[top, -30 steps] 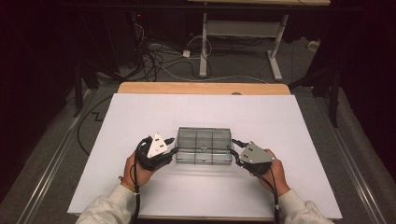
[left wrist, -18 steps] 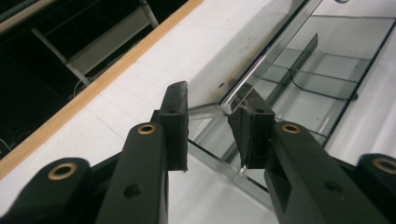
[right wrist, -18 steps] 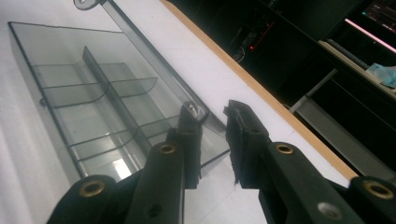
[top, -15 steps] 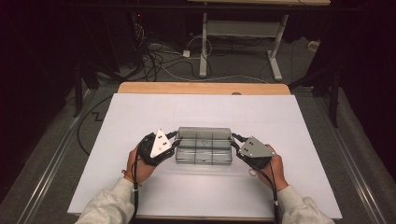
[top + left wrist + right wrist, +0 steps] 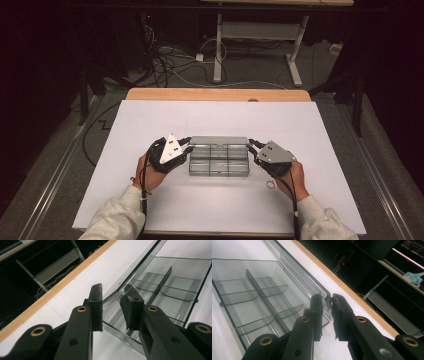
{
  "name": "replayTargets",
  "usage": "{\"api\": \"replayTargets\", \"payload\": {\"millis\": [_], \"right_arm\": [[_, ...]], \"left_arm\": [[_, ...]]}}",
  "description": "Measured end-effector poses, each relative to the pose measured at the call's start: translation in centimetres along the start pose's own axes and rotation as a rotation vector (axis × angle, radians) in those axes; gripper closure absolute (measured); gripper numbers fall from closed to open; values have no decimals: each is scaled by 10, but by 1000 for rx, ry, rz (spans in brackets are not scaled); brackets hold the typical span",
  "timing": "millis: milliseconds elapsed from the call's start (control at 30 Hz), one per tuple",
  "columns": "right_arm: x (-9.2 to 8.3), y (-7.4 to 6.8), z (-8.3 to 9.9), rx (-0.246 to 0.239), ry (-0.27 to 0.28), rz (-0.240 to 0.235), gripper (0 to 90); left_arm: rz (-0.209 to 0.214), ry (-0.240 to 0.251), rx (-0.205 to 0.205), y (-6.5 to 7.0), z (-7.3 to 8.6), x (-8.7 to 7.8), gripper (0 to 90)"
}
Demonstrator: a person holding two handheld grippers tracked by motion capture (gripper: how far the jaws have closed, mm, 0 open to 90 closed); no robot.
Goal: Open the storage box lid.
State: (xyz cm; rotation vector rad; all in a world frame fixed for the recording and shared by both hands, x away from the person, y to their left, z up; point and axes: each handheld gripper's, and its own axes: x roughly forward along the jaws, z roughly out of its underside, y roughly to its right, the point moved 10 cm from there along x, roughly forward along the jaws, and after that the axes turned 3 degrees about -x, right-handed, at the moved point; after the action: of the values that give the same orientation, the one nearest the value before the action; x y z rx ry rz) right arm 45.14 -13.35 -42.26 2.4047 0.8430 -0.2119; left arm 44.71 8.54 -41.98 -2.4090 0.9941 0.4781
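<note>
A clear plastic organiser box (image 5: 218,162) with divided compartments lies on the white table (image 5: 215,120) between my two hands. Its clear lid (image 5: 218,140) is swung up along the far side. My left gripper (image 5: 187,148) pinches the lid's left corner. In the left gripper view the lid (image 5: 140,267) slants up from my left gripper (image 5: 111,293), with the empty compartments (image 5: 175,287) to the right. My right gripper (image 5: 251,145) is shut on the lid's right corner. The right gripper view has its jaws nearly together on the lid's edge (image 5: 297,272), beside the box (image 5: 249,302).
A small pale ring (image 5: 270,185) lies on the table just in front of the right hand. The table's wooden far edge (image 5: 215,94) runs behind the box. Beyond it are cables (image 5: 170,60) and a desk frame (image 5: 255,35) on the dark floor.
Both grippers have moved forward, away from the person, along the box's ends. The lid has lifted from flat on the box to tilted up at the far side.
</note>
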Motion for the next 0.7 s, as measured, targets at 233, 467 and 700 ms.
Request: {"api": "replayTargets", "payload": {"millis": [233,467,700], "right_arm": [[0,4,-4,5,8,-2,796],[-2,9,-13,11,24,-2,794],[-1,16,-19,17,33,-1,805]], "left_arm": [[18,13,-27,-5,-4,2,699],[38,14,-55,-13,-7,5,700],[52,12,-86,-20,-9,7,700]]}}
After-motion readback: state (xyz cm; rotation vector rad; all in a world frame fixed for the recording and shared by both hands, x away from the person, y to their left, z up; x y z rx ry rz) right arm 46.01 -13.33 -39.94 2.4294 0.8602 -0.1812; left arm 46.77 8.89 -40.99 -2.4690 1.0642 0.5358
